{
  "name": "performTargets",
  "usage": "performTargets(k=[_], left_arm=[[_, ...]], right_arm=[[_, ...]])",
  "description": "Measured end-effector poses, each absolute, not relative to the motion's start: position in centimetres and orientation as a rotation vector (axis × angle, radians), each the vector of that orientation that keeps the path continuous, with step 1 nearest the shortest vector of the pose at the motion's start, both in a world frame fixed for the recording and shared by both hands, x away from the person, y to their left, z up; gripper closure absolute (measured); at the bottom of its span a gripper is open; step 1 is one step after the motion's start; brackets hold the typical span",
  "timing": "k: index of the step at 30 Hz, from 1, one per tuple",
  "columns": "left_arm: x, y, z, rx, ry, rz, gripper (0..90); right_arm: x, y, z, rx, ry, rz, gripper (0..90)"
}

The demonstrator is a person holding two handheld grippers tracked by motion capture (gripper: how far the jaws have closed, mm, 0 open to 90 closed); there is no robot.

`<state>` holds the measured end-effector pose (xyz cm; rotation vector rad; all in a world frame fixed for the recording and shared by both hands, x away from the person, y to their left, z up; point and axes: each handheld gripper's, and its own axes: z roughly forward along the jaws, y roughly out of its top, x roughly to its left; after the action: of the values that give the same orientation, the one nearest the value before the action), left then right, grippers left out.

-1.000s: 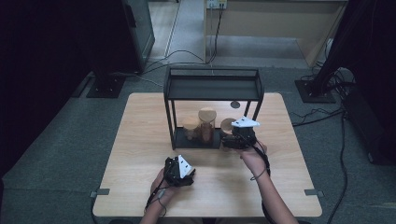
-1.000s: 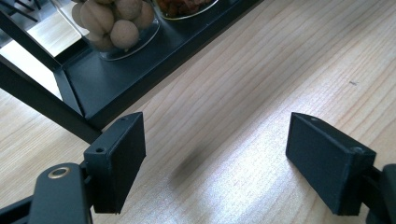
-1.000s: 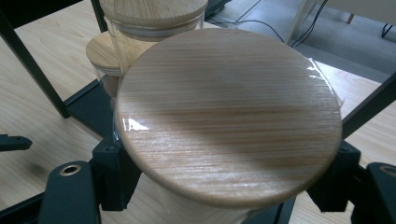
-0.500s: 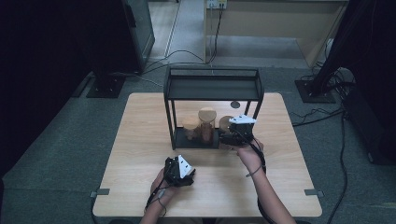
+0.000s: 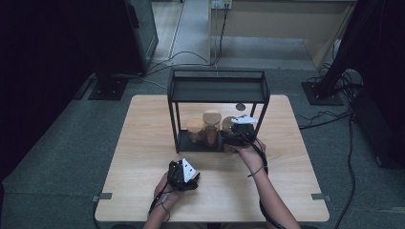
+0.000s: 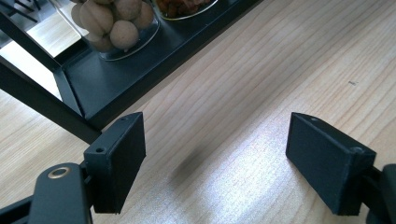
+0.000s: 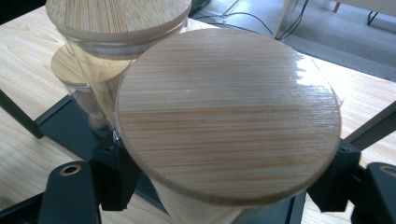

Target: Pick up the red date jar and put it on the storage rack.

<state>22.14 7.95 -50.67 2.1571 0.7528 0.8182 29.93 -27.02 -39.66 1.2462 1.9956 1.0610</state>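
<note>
Right tongs (image 5: 234, 136) edged slightly deeper under shelf (image 5: 217, 89).
Closed around jar (image 7: 229, 121) below lid, presumably for lifting; left tongs (image 6: 215, 158) part-open, empty, on surface (image 5: 143, 143).

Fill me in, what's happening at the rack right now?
A person works two handheld grippers at a wooden table. The right gripper has its jaws around a glass jar with a bamboo lid at the right end of the black rack's lower shelf, beside two other lidded jars. Whether it is lifted I cannot tell. The left gripper rests open over bare table in front of the rack, holding nothing.
</note>
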Motion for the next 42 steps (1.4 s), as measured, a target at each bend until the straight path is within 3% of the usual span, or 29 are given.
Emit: performTargets(k=[42], left_arm=[[22.1,7.9,-50.7,2.156,0.75,0.818,19.9]], right_arm=[[31.3,-26.0,-40.5,1.318,1.915,1.085,22.0]])
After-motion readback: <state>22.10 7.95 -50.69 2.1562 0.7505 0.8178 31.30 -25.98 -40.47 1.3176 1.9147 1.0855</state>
